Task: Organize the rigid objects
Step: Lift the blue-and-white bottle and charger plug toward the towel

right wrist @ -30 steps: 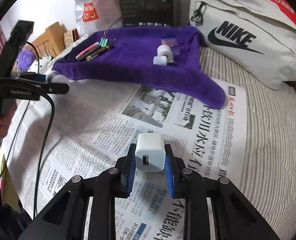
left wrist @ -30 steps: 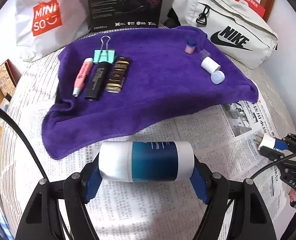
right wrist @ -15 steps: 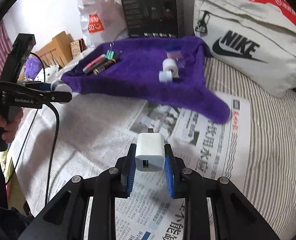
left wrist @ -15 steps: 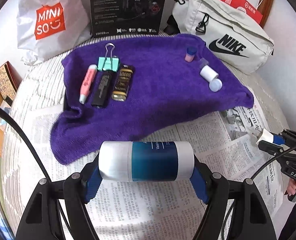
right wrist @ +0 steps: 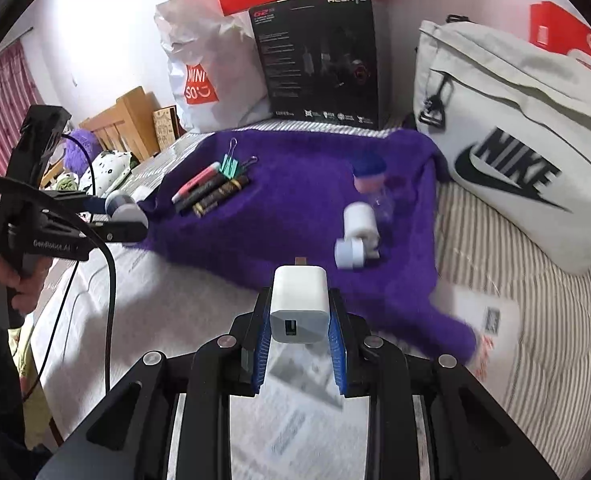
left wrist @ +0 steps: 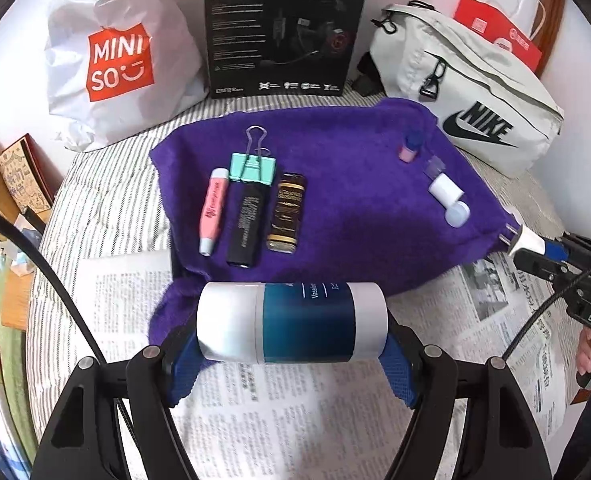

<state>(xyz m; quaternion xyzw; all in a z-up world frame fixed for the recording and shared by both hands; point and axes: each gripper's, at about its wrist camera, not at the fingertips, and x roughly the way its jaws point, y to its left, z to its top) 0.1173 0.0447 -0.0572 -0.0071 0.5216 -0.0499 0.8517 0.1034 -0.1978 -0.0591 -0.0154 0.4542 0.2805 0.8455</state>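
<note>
White Miniso bag (left wrist: pixel 111 64), black headset box (left wrist: pixel 283 28), Nike bag (left wrist: pixel 475 108), newspaper (left wrist: pixel 295 420)

My left gripper (left wrist: pixel 291 326) clamps a blue-and-white bottle (left wrist: pixel 291 322) sideways above the newspaper (left wrist: pixel 295 408). Beyond lies the purple towel (left wrist: pixel 355 200) with a pink tube (left wrist: pixel 214 211), black tube (left wrist: pixel 246 228) and teal binder clip (left wrist: pixel 253 166).
</note>
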